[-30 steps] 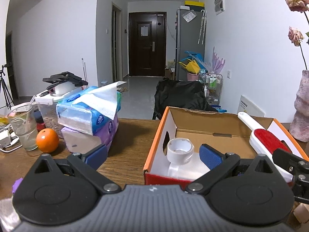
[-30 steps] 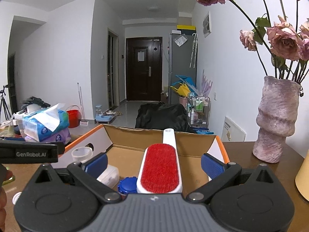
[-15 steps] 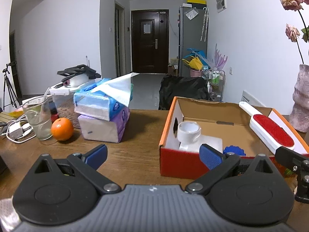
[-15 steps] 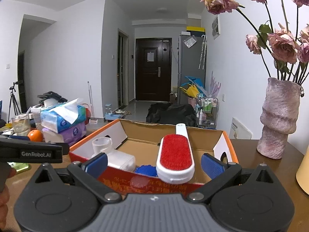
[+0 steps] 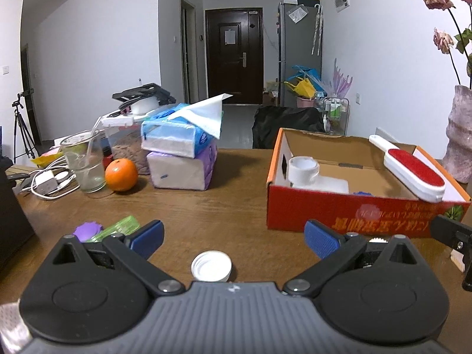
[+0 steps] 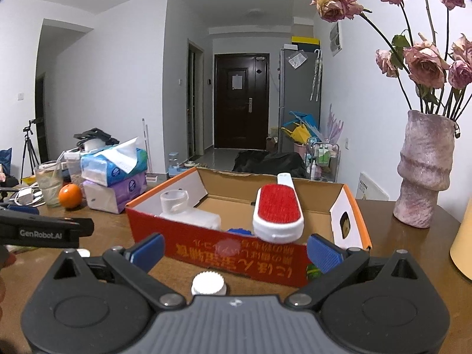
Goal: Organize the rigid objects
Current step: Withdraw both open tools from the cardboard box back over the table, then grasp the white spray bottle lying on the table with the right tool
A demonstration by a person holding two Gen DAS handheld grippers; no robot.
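An orange cardboard box [image 5: 348, 221] [image 6: 236, 250] stands on the wooden table. A red-and-white lint brush [image 5: 413, 171] [image 6: 278, 209] leans on its rim, and inside lie a white tape roll on a white block [image 5: 303, 169] [image 6: 174, 202] and a blue cap [image 6: 239, 231]. My left gripper [image 5: 233, 237] is open, well back from the box, with a white bottle cap [image 5: 211, 268] on the table between its fingers. My right gripper [image 6: 234, 249] is open in front of the box, a white ridged cap [image 6: 209, 283] below it. A purple cap [image 5: 87, 231] and a green item [image 5: 118, 227] lie at left.
Stacked tissue packs [image 5: 183, 153], an orange [image 5: 121, 175], a glass with a straw [image 5: 84, 162] and cables [image 5: 47, 180] fill the table's left. A pink vase of dried roses [image 6: 424, 171] stands at right, a yellow object [image 6: 463, 244] beside it. The left gripper's body [image 6: 44, 231] shows at the left of the right wrist view.
Both grippers have pulled back from the box and dropped lower; the brush now rests on the box rim, free of the right gripper. White caps on the table have come into view.
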